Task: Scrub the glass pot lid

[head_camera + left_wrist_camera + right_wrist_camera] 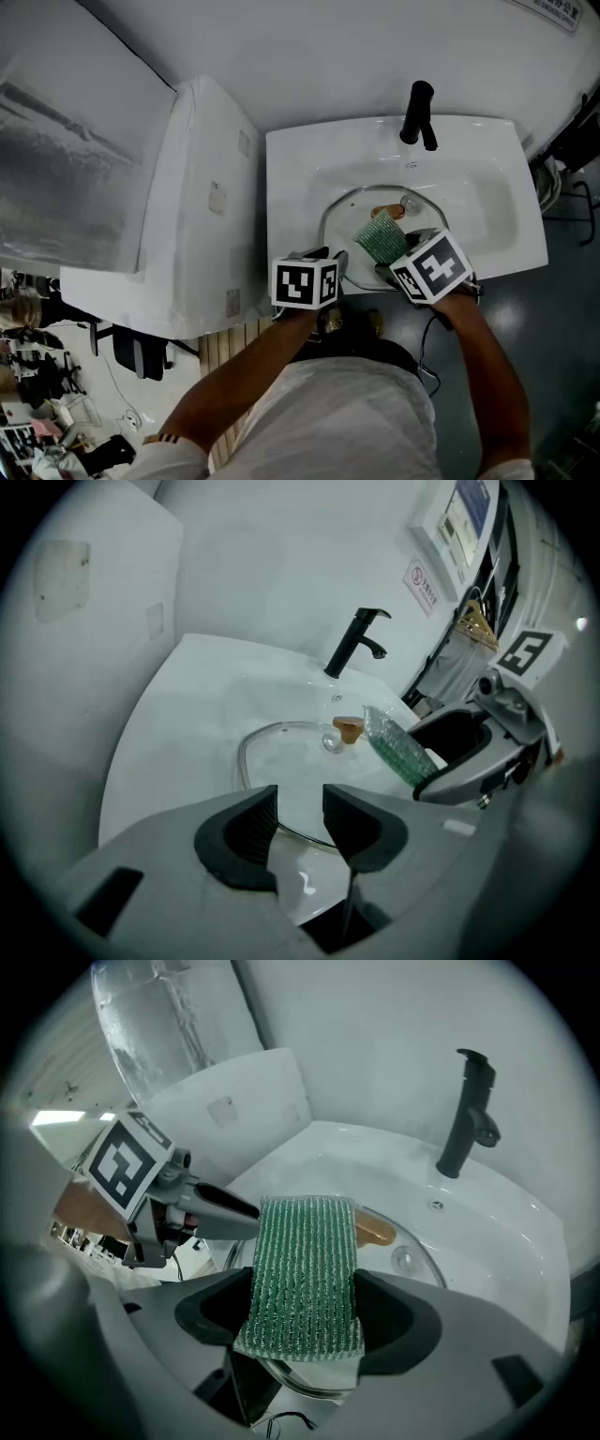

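Your right gripper (305, 1302) is clamping one green sponge (305, 1269); your left gripper (300, 803) is hanging narrowly open. One clear glass lid (291, 752), one wooden knob (349, 729), is lying in one sink (487, 159).

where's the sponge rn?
Head view, right of centre: the green sponge is clamped in the right gripper, over the glass lid lying in the sink.

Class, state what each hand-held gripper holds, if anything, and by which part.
Right hand-held gripper: the green scouring pad, pinched across its near end. Left hand-held gripper: nothing; its jaws stand apart at the rim of the glass lid.
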The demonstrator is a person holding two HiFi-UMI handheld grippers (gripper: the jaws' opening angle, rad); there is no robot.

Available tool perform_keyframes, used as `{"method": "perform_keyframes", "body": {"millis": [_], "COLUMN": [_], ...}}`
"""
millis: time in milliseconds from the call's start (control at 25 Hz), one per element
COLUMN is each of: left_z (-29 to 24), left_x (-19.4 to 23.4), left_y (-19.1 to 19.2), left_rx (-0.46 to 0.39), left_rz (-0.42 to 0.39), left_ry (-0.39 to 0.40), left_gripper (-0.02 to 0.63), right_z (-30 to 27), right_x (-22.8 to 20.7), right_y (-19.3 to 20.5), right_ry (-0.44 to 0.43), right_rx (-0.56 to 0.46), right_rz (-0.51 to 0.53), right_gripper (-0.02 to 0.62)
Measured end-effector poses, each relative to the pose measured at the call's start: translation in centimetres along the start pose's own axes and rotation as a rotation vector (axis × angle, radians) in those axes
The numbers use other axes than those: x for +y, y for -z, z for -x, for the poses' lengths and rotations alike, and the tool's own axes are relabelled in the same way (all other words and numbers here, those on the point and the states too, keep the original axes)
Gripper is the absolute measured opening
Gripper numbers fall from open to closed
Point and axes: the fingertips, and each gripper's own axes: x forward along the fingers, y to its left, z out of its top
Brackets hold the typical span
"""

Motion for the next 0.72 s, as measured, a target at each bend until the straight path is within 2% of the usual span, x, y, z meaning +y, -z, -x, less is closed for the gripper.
{"method": "perform_keyframes", "body": {"millis": [240, 480, 720], "left_z": [0.0, 0.0, 0.0], "left_x": [0.0, 0.0, 0.0], "left_y": [-0.1, -0.1, 0.0], "left_rx": [-0.003, -0.001, 0.003], "left_rz": [-0.002, -0.005, -0.011], "left_ry": [0.006, 0.010, 0.013], "left_gripper": [0.161, 0.161, 0.161], "right_z": [-1.6, -1.5, -0.4], "right_x": [2.6, 1.7, -0.1], "right_y": [-0.2, 0.3, 2.2], "right_ry": [-0.034, -0.012, -0.018], "right_rx": [0.040, 0.063, 0.067], "right_rz": [0.055, 0.073, 0.033], "right_gripper": [0.337, 0.337, 0.337]}}
